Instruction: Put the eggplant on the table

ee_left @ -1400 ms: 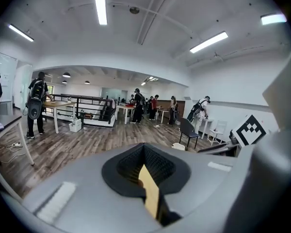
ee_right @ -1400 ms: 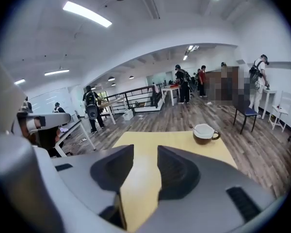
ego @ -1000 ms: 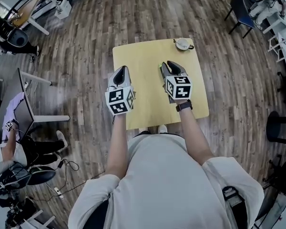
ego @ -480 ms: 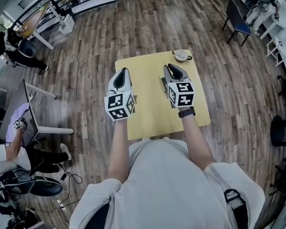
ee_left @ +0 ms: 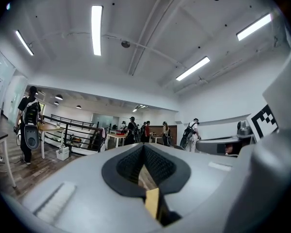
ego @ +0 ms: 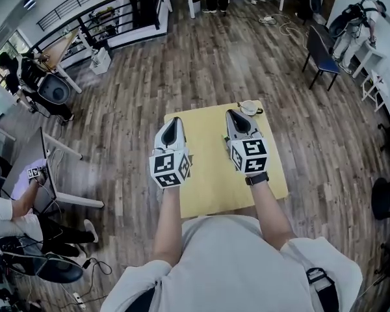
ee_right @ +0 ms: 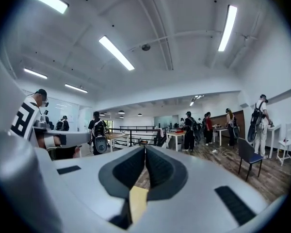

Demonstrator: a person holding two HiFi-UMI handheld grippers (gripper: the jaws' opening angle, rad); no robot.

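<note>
A yellow worktop (ego: 211, 181) lies below the level fingers. The left gripper (ego: 174, 119) and right gripper (ego: 232, 113) are both closed on nothing, the right just now. They are likely idle, since no eggplant shows near them.

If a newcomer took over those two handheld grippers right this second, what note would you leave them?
Left gripper: shut, nothing between its jaws, held level over the left edge of the yellow table.
Right gripper: shut and empty too, level over the table's right half.
Eggplant: not in any view. Only a small white cup-like item sits at the table's far right corner.
Done: nothing that shows.
Left: find the eggplant, grip it, set it on the table.
</note>
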